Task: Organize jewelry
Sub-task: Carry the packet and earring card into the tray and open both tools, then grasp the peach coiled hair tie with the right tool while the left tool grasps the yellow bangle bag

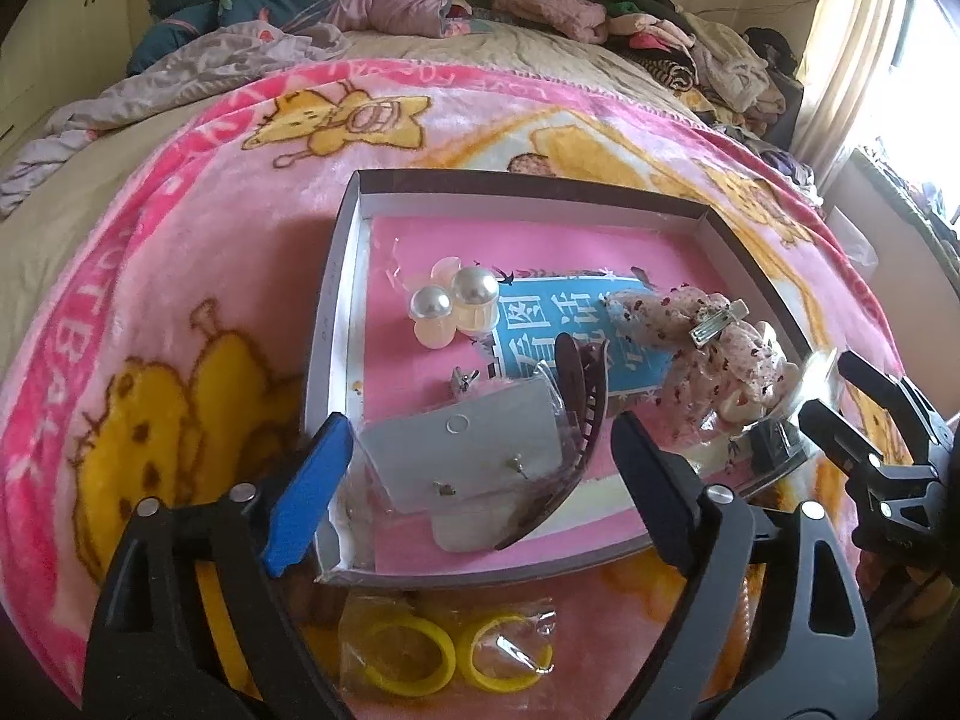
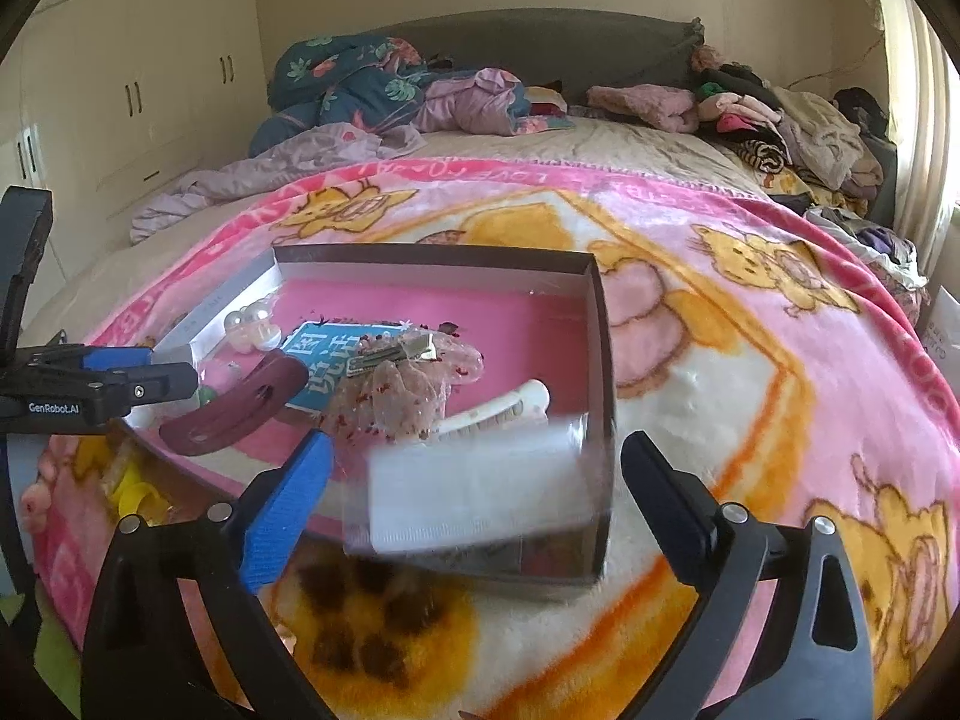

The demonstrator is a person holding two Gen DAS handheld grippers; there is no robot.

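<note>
A shallow box (image 1: 354,276) with a pink floor sits on a pink and yellow cartoon blanket (image 1: 180,228) spread over a bed.

Inside the box, toward its far left, lie 2 pearl hair pieces (image 1: 456,300) side by side. A dark red claw clip (image 1: 579,414) lies near the middle, partly over a blue printed card (image 1: 570,330). To the right rests a sheer floral bow (image 1: 690,330) with a metal clip (image 1: 717,324) on top, and beside it in the right wrist view lies a cream barrette (image 2: 498,405). At the box's near edge, a grey earring card (image 1: 462,456) in a clear sleeve carries 2 small studs.

Outside the box, on the blanket just below its near wall, 2 yellow rings (image 1: 450,654) sit in a clear bag.

The left tool (image 1: 474,480) hovers above the near edge of the box with its fingers wide apart, holding nothing. The right tool (image 2: 474,486) hangs over the box's near right corner, its fingers also spread apart; a blurred clear packet with a white card (image 2: 474,498) lies between them, and I cannot tell whether either finger touches it.

Heaped clothes (image 2: 780,114) and a floral quilt (image 2: 354,78) lie at the far end of the bed.
</note>
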